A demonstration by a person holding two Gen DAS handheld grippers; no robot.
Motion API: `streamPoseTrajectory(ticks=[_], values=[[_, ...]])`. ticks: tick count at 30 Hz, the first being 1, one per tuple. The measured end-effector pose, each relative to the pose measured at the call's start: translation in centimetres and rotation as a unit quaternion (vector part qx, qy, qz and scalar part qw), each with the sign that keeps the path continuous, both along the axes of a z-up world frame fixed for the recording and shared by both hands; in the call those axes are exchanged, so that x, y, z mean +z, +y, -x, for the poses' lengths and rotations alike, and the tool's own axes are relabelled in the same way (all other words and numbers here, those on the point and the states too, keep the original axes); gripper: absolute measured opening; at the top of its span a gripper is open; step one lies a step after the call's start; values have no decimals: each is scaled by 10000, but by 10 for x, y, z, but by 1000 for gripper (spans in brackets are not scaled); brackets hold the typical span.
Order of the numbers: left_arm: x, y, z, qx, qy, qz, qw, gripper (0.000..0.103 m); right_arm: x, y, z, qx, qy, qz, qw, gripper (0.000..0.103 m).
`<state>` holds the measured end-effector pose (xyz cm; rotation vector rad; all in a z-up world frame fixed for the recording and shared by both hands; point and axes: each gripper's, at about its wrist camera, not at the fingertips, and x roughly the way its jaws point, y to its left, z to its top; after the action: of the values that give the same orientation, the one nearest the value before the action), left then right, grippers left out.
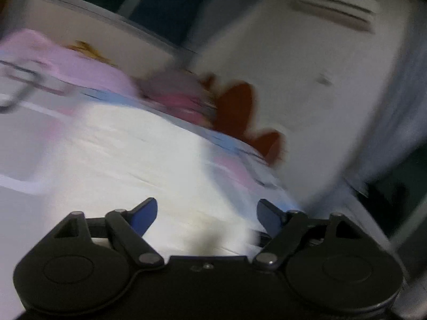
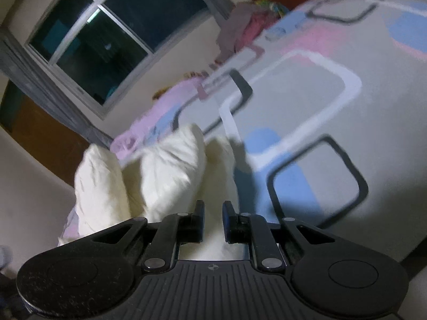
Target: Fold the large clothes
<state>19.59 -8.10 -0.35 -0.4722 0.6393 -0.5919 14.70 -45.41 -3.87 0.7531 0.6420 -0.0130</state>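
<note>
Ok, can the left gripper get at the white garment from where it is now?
Probably yes. The left gripper is open, with the white garment spread directly beyond its fingertips on the bed, and nothing shows between them. The picture is blurred, so the gap is unclear.

The right gripper [image 2: 213,220] has its two black fingers [image 2: 198,220] drawn close, pinching a bunched fold of a cream-white garment [image 2: 170,170] that rises between them and billows into soft puffs ahead and to the left. The cloth hangs over a bed sheet [image 2: 307,101] of pale grey printed with rounded black and white outlines and blue and pink patches. Farther off lie a heap of pink and mauve clothes [image 2: 245,24], and a dark window [image 2: 106,34] with grey curtains [image 2: 48,90] fills the wall
</note>
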Motion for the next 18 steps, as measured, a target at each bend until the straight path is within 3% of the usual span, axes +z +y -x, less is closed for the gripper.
streamPoseTrajectory(ticks=[1,3,4,6,8,10,11,15,18], values=[[-6,13,-7,212,74,54,9997,75,5,3,-2,59,-37,16,10000,15],[-17,26,-21,388,179,40,9991,65,15,12,-6,109,-163,137,9997,54],[-24,29,-27,426,307,-53,9986,63,20,17,-7,107,-279,259,9992,79],[-36,23,-37,324,408,-52,9986,57,26,29,-11,325,-344,495,9977,78],[-48,23,-41,174,526,-22,9985,56,21,41,-20,453,-81,709,9964,50],[-59,22,-44,-45,609,0,9981,52,6,45,-31,522,253,629,9963,38],[-61,16,-48,-116,610,-26,9981,52,-4,46,-34,542,423,583,9959,23],[-73,-2,-62,-474,745,-78,9961,52,-42,47,-44,384,986,583,9927,21],[-69,-4,-63,-653,718,-355,9946,52,-35,43,-35,218,880,596,9941,21]])
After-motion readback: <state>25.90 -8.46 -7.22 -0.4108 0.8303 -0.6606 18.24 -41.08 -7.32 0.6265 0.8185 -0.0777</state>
